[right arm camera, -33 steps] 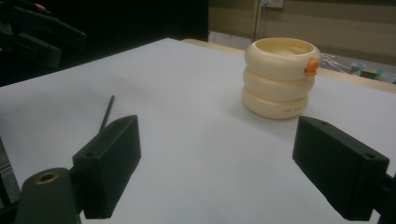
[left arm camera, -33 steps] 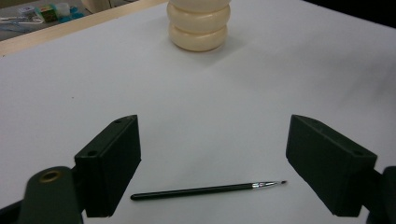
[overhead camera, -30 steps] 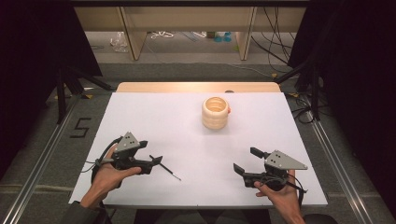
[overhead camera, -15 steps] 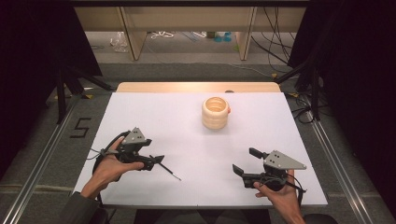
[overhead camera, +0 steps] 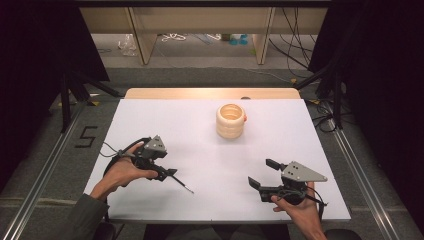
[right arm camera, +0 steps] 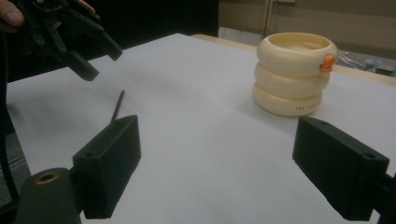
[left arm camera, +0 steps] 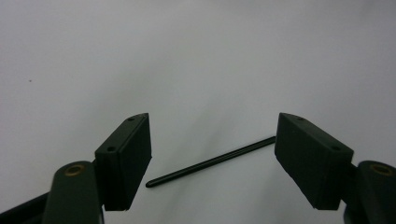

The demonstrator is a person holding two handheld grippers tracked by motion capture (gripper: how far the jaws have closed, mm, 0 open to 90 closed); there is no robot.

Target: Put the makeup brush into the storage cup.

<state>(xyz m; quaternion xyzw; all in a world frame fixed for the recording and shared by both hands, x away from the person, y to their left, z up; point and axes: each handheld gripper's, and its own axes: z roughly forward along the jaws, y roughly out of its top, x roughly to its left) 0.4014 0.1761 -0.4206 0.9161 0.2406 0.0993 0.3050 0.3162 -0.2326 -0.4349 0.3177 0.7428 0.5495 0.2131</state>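
Note:
A thin black rod (overhead camera: 183, 185) lies flat on the white table (overhead camera: 200, 150), front left. My left gripper (overhead camera: 168, 173) hovers right at the rod's near end, pointing down at it. In the left gripper view the rod (left arm camera: 210, 161) lies between the wide-apart jaws of the left gripper (left arm camera: 212, 122), and neither pad touches it; the jaws have just been closing a little. My right gripper (overhead camera: 261, 172) is held at the front right, open, with nothing between its jaws (right arm camera: 218, 128). A cream ringed cup (overhead camera: 231, 121) with an orange nub stands mid-table.
The right gripper view has the cup (right arm camera: 292, 74) ahead on the right, the rod (right arm camera: 116, 106) on the left and the left gripper (right arm camera: 100, 60) above it. A wooden strip (overhead camera: 210, 93) edges the table's far side. Metal rails run along both sides.
The left hand has moved its gripper to the right and a little farther from the front edge, closer over the rod. The rod, the cup and the right gripper have stayed put.

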